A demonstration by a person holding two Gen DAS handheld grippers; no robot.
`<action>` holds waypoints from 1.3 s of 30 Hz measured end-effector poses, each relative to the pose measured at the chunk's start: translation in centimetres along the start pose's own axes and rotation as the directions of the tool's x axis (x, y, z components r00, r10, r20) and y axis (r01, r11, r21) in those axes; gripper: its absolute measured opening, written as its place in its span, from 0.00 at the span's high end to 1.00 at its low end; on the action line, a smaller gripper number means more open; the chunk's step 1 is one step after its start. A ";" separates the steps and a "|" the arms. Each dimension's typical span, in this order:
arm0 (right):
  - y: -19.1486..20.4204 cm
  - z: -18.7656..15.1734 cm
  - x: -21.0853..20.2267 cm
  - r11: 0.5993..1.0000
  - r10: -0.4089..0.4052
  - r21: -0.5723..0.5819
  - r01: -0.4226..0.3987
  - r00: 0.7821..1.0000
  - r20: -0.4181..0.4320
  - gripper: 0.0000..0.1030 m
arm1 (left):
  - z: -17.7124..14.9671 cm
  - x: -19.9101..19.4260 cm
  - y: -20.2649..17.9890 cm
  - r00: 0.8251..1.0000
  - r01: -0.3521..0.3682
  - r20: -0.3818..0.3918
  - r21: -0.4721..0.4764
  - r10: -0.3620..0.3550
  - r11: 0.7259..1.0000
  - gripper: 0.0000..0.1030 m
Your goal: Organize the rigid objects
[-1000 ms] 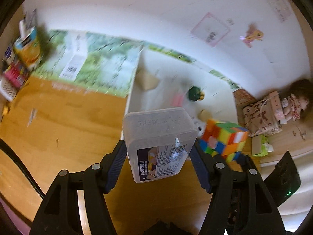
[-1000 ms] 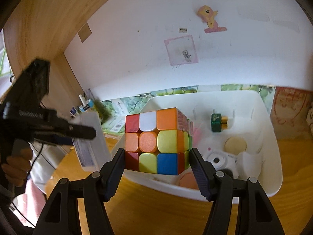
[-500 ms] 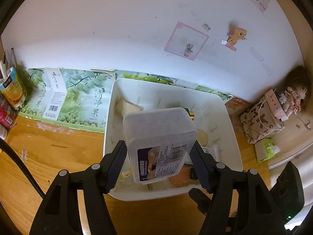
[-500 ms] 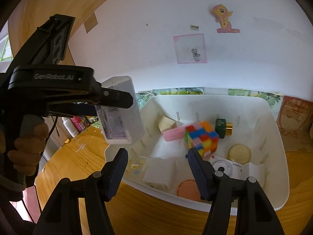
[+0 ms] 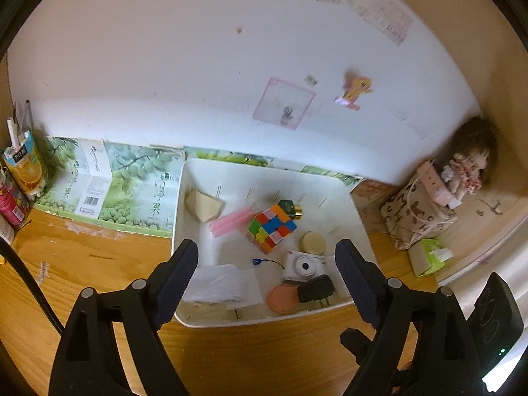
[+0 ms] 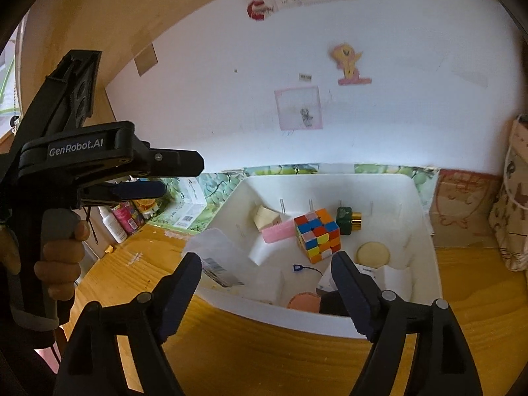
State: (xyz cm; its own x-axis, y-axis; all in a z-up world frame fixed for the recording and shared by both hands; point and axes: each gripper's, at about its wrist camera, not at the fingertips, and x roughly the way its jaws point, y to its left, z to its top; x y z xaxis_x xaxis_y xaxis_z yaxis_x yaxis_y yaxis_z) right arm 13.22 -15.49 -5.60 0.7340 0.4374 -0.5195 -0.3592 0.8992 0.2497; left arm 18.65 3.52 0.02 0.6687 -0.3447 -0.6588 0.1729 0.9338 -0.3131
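My left gripper (image 5: 265, 275) and right gripper (image 6: 265, 285) are both opening, with nothing between the jaws. I should lift them straight up, clear of the smooth white plastic bin (image 5: 264, 320). The hard clear plastic box (image 6: 219, 257) and the colourful blocky puzzle cube (image 5: 272, 229) lie inside.

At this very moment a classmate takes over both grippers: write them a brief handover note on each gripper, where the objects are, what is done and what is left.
Left gripper: jaws opening, nothing between them, above the near end of the white bin.
Right gripper: jaws opening, empty, at the bin's near rim.
Done: colour cube lies in the bin's middle; clear plastic box lies at its near left corner.
Also inside: pink bar, green bottle, small white camera, black plug.
Left: no loose task object shows on the table; look around before continuing.
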 end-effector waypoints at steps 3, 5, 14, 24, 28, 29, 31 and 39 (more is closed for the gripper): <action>1.0 -0.1 -1.6 1.000 -0.019 -0.005 0.019 1.000 0.003 0.20 | -0.8 -1.7 0.2 0.999 0.018 0.031 0.000 -0.018 1.000 0.13; 1.8 -0.3 -2.7 0.999 -0.032 -0.003 0.032 0.999 0.000 0.20 | -1.5 -2.7 0.5 0.999 0.026 0.045 -0.001 -0.026 1.000 0.11; 4.0 -3.3 -6.2 0.978 -0.135 0.144 0.150 0.985 -0.109 0.17 | -5.8 -5.8 1.6 1.000 -0.001 0.021 0.012 0.001 1.000 0.06; 5.4 -4.1 -9.4 0.970 -0.166 0.143 0.198 0.964 -0.207 0.00 | -9.6 -8.1 -0.6 0.997 -0.061 -0.035 0.009 0.062 0.998 0.01; 4.7 -3.8 -10.6 0.966 -0.143 0.174 0.193 0.953 -0.267 0.00 | -10.3 -8.6 -1.7 0.992 -0.113 -0.066 -0.015 0.111 0.994 0.01; 4.6 -4.0 -10.9 0.968 -0.134 0.167 0.187 0.949 -0.284 0.00 | -10.6 -8.9 -1.9 0.990 -0.129 -0.061 -0.035 0.127 0.991 0.01; 4.3 -4.3 -11.2 0.974 -0.110 0.157 0.166 0.943 -0.313 0.00 | -11.1 -9.0 -2.3 0.987 -0.153 -0.067 -0.055 0.149 0.987 0.01; 2.8 -7.5 -11.3 0.973 -0.071 0.173 0.155 0.907 -0.414 0.00 | -14.7 -8.1 -4.3 0.955 -0.257 -0.170 -0.060 0.244 0.964 0.01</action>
State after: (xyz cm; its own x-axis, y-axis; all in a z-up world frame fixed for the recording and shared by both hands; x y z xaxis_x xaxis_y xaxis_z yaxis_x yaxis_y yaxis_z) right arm -0.37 -17.96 -5.18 0.4526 0.3318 -0.8277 -0.1363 0.9430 0.3035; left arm 1.90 0.92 -3.39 0.5576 -0.1173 -0.8218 -0.0484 0.9837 -0.1732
